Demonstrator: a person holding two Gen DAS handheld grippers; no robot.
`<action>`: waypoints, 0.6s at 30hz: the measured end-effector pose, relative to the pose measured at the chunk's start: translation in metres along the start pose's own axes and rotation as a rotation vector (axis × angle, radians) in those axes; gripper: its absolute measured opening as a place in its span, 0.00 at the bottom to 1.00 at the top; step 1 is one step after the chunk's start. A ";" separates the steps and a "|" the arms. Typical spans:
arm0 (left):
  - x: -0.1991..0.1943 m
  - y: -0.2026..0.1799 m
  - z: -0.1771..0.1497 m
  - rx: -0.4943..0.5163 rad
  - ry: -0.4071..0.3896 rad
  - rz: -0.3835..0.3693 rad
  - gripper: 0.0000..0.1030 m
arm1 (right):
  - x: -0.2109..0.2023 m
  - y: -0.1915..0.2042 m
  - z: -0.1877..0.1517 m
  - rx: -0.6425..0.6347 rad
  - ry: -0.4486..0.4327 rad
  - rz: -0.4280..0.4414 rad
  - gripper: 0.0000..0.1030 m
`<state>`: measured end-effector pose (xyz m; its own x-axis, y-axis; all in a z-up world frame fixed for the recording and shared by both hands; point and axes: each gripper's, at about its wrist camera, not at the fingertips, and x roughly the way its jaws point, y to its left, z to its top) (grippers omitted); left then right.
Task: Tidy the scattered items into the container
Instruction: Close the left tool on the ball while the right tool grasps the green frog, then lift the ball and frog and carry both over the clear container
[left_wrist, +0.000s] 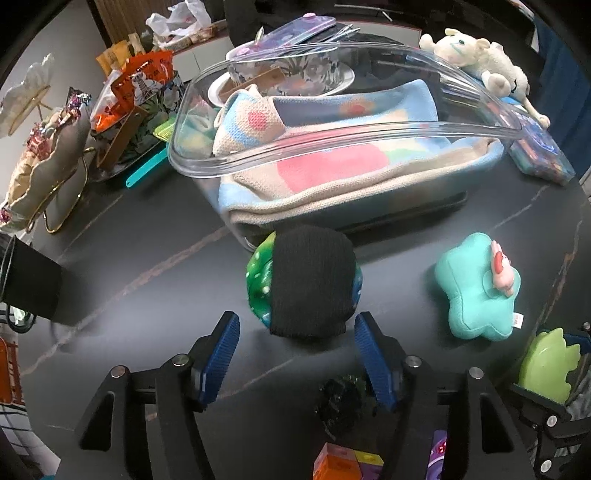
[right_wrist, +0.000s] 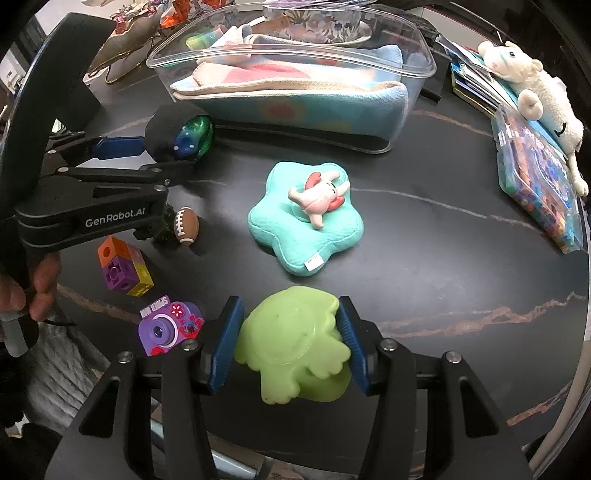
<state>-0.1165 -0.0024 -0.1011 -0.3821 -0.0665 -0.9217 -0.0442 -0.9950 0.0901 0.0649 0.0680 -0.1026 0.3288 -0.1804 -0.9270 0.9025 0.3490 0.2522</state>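
Your right gripper holds the pale green soft frog-shaped toy between its jaws above the dark desk, while your left gripper has its jaws wide open just behind the black knitted cloth lying beside the clear plastic container.

Blanket in container, star cushion before it, blocks left.
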 end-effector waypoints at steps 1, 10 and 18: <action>-0.001 -0.001 0.000 -0.002 0.001 -0.001 0.60 | -0.012 -0.025 -0.020 0.001 0.000 0.002 0.47; 0.019 0.008 0.021 -0.002 -0.010 0.018 0.60 | -0.021 -0.037 -0.029 0.015 -0.002 0.018 0.47; 0.020 0.013 0.020 -0.013 -0.049 0.038 0.55 | -0.016 -0.041 -0.030 0.025 -0.006 0.021 0.47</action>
<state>-0.1431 -0.0150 -0.1111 -0.4282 -0.1012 -0.8980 -0.0170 -0.9926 0.1200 0.0144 0.0844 -0.1061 0.3491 -0.1788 -0.9199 0.9022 0.3296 0.2783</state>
